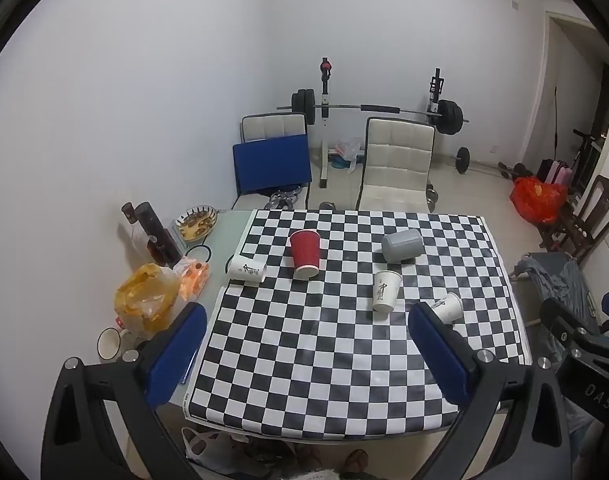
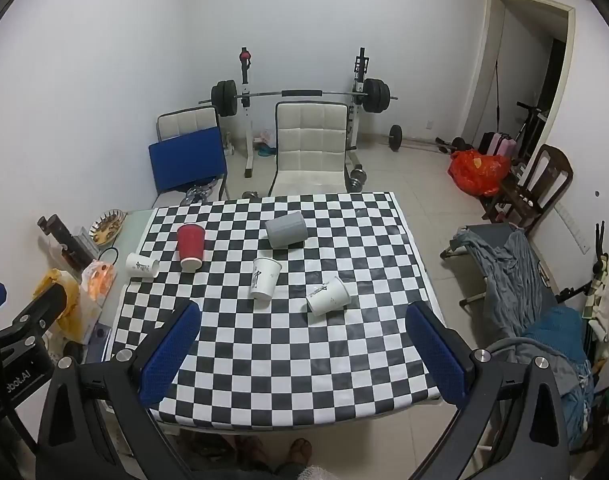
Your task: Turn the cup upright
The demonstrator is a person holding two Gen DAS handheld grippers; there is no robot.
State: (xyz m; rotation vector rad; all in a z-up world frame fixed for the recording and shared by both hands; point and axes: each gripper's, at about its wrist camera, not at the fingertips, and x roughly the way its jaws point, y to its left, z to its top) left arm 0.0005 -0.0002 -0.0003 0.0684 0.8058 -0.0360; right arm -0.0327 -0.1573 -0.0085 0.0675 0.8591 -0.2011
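Observation:
Several cups lie on their sides on the checkered cloth (image 1: 304, 352) (image 2: 288, 360): a red cup (image 1: 305, 254) (image 2: 190, 246), a grey cup (image 1: 402, 245) (image 2: 286, 232), and three white printed cups, one at the left edge (image 1: 247, 269) (image 2: 141, 265), one in the middle (image 1: 386, 291) (image 2: 265, 278), one at the right (image 1: 447, 307) (image 2: 328, 296). My left gripper (image 1: 306, 354) is open and empty above the table's near half. My right gripper (image 2: 304, 354) is open and empty too, and shows at the far right of the left wrist view (image 1: 580, 344).
Bottles (image 1: 154, 232), a dish (image 1: 196, 222), snack bags (image 1: 146, 300) and a mug (image 1: 109, 343) crowd the table's left strip. Two chairs (image 1: 396, 164) and a barbell rack (image 1: 376, 109) stand behind the table. A cot with clothes (image 2: 516, 272) stands to the right.

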